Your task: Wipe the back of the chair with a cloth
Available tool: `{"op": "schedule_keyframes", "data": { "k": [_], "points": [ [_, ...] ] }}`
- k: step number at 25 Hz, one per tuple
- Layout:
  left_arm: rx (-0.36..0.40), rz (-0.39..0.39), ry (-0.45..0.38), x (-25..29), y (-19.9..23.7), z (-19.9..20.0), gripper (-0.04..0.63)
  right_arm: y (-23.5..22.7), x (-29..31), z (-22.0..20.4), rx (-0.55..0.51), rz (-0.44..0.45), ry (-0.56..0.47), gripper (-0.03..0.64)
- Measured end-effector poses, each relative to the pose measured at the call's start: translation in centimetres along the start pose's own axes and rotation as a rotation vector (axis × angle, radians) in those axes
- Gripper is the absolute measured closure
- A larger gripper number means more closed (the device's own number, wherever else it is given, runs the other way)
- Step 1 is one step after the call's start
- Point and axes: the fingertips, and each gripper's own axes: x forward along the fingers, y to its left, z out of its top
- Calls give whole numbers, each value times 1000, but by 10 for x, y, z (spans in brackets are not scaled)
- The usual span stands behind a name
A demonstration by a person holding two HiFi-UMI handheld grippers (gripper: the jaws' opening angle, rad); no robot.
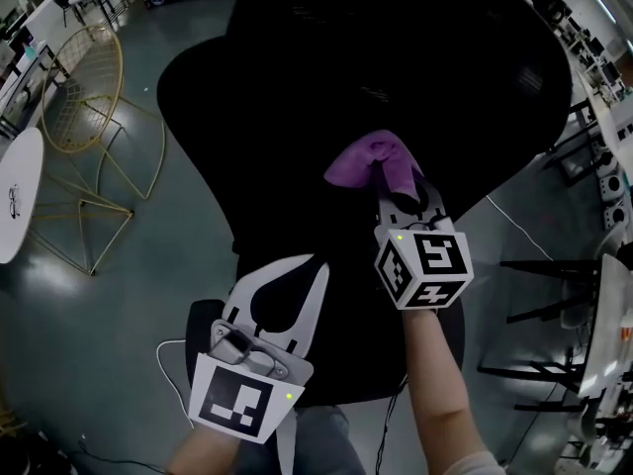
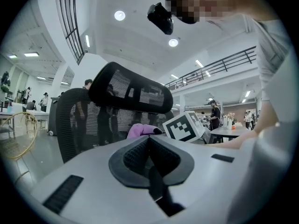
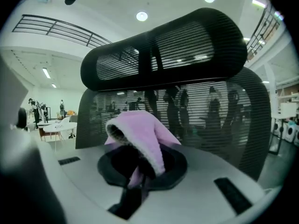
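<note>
- One purple cloth [image 3: 140, 129] is in play. The right gripper [image 3: 140, 169] has its jaws clenched on the cloth's lower fold, and the rest bunches up above and ahead of the jaw tips.
- In the head view, the cloth [image 1: 361, 161] sits just past the tips of the right gripper [image 1: 394, 184], over the black chair back. No view shows whether the cloth touches the mesh.
- One black mesh office chair [image 1: 396, 47] fills the space ahead of both pairs of jaws. It has two parts:
  - One curved headrest [image 3: 163, 50] is above the right jaws.
  - One wide backrest [image 3: 219, 115] is straight beyond them.
- The left gripper [image 2: 149, 141] has its jaws pressed together on nothing, the dark pads meeting in a single line.
- From the left jaws, the headrest [image 2: 131, 90] is up ahead and the backrest [image 2: 74, 120] lies ahead to the left. The cloth [image 2: 140, 130] peeps just over the jaw tips.
- There are two grippers, each with one marker cube. The right gripper's cube [image 2: 183, 126] shows just right of the left jaws' tips.
- In the head view, the left gripper [image 1: 302, 262] is nearer the person than the right gripper and apart from it, pointing at the lower chair back.
- Far to the left of the left jaws are two things:
  - One gold wire chair [image 1: 89, 87] stands on the floor.
  - One white round worktop [image 1: 25, 166] is at the picture's edge.
</note>
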Motion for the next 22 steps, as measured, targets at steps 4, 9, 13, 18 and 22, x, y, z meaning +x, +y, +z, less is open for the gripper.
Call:
{"op": "schedule_keyframes", "data": {
  "k": [4, 9, 13, 18, 22],
  "points": [
    [-5, 27, -9, -15, 18, 2, 583, 32, 13, 5, -6, 37, -1, 572],
    [-13, 65, -24, -33, 37, 6, 583, 69, 25, 11, -22, 81, -1, 572],
    [-10, 88, -29, -45, 47, 8, 583, 91, 31, 15, -28, 111, 1, 572],
    [-13, 115, -37, -57, 60, 9, 583, 124, 42, 17, -39, 158, 2, 572],
    [-9, 128, -31, -68, 69, 8, 583, 153, 49, 18, -44, 202, 2, 572]
  ]
}}
